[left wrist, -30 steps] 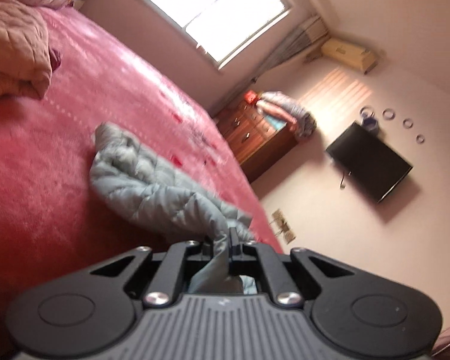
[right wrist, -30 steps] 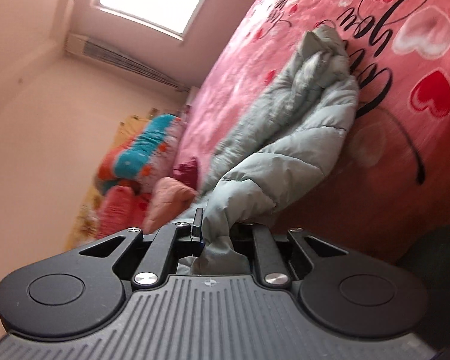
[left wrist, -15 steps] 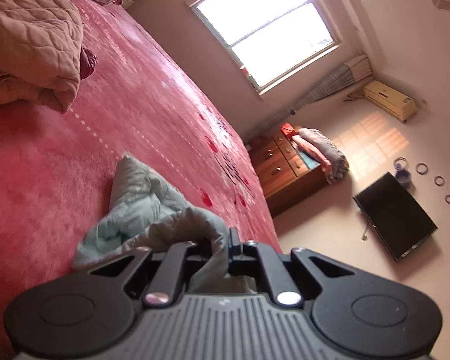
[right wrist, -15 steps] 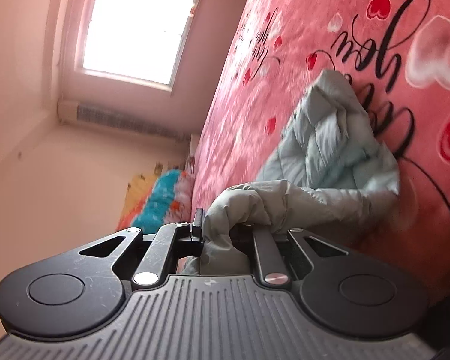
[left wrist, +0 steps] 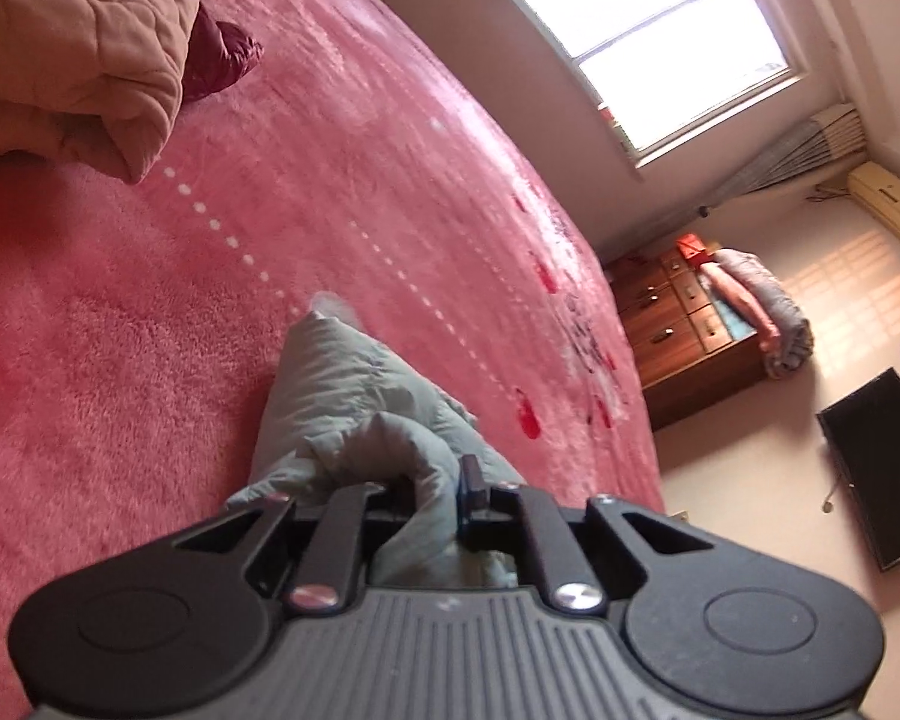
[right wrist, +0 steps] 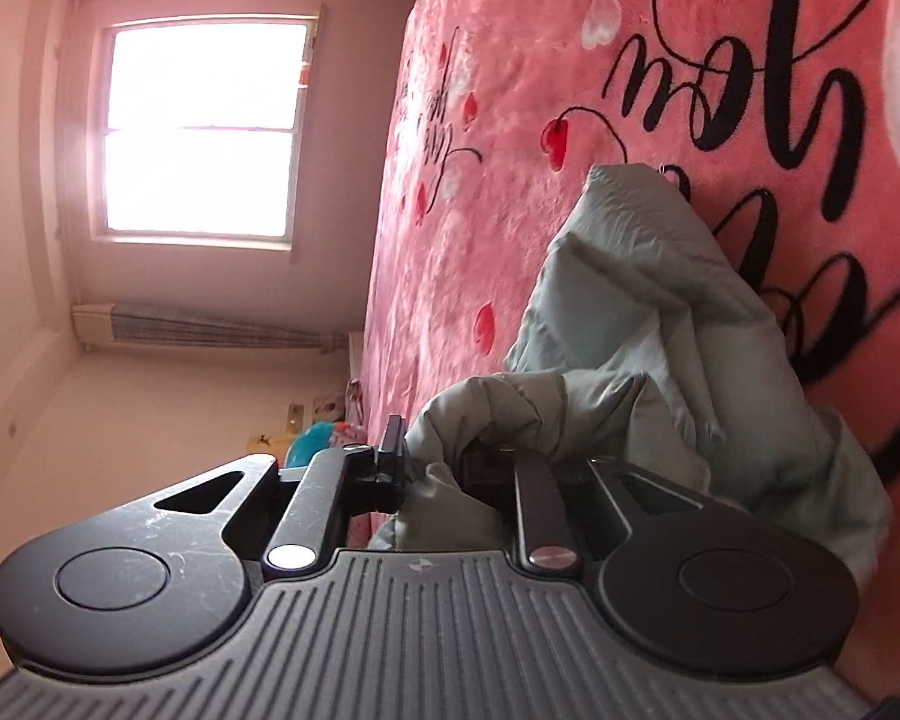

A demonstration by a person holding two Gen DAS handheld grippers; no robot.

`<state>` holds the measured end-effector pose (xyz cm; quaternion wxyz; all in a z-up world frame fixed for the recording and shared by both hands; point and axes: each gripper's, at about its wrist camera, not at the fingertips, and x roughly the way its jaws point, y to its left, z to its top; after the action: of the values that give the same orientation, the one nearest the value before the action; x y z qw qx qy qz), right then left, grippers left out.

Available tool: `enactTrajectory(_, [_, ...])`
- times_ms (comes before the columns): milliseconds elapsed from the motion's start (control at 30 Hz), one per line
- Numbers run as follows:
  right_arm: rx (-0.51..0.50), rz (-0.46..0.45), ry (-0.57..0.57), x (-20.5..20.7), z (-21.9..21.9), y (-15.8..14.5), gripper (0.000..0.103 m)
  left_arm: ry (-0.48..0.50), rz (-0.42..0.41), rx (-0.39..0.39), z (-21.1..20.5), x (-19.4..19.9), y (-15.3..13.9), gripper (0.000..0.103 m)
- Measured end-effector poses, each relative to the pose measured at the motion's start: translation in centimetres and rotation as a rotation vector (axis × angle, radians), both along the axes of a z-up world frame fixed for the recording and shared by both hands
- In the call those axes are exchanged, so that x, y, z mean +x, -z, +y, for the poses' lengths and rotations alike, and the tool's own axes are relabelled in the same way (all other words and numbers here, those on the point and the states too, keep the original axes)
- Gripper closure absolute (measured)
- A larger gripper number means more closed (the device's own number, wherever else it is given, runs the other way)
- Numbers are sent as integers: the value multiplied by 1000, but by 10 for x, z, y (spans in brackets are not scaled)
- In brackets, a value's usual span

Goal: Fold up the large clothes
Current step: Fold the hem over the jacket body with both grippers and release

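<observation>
A pale grey-green puffer jacket (left wrist: 354,396) lies bunched on the pink plush bedspread (left wrist: 150,312). My left gripper (left wrist: 435,483) is shut on a fold of the jacket, which bulges over its fingers. In the right wrist view the same jacket (right wrist: 648,324) lies doubled over on the bedspread (right wrist: 510,90), which is printed with hearts and black script. My right gripper (right wrist: 450,456) is shut on another bunched edge of the jacket. The fingertips of both grippers are hidden by fabric.
A beige quilted blanket (left wrist: 72,42) and a dark red garment (left wrist: 222,57) lie at the head of the bed. A wooden dresser (left wrist: 684,324) with folded bedding stands past the bed. A black TV (left wrist: 876,468) and a window (right wrist: 198,132) are on the walls.
Both grippers have moved forward over the bed with the jacket, so its stretched-out length has folded onto itself into a shorter heap. Both stay shut on the fabric.
</observation>
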<state>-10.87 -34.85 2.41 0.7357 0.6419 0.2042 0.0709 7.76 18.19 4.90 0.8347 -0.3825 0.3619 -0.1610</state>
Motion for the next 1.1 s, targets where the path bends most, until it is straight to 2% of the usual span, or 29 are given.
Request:
enactTrajectory(67, [-1, -3, 8, 8, -3, 8, 65, 2, 0, 8, -3, 9, -1, 88])
enactTrajectory(100, [3, -9, 12, 11, -5, 11, 61, 2, -6, 14, -4, 12, -3, 80])
enactTrajectory(133, [11, -16, 16, 14, -7, 15, 49, 3, -14, 23, -5, 14, -6, 71])
enactTrajectory(167, [16, -26, 23, 17, -8, 18, 41, 3, -24, 29, -5, 17, -9, 67])
enactTrajectory(200, [17, -37, 28, 18, -11, 19, 40, 2, -35, 31, -7, 19, -12, 63])
enactTrajectory(400, [-62, -100, 40, 29, -23, 18, 17, -9, -112, 72, -10, 27, -30, 53])
enactTrajectory(467, [-108, -129, 47, 31, -25, 13, 1, -5, -143, 96, -12, 25, -35, 51])
enactTrajectory(700, [-275, -215, 91, 28, -32, -9, 0, -64, -296, 215, -14, 12, -63, 35])
enactTrajectory(833, [-467, -236, 73, 34, -20, -24, 0, -29, -354, 282, -19, -1, -69, 34])
enactTrajectory(1000, [-924, -253, 12, 44, 36, -51, 0, 99, -358, 396, -47, -8, -53, 34])
enactTrajectory(1100, [-1107, -267, -55, 53, 72, -51, 0, 172, -373, 468, -70, -5, -44, 34])
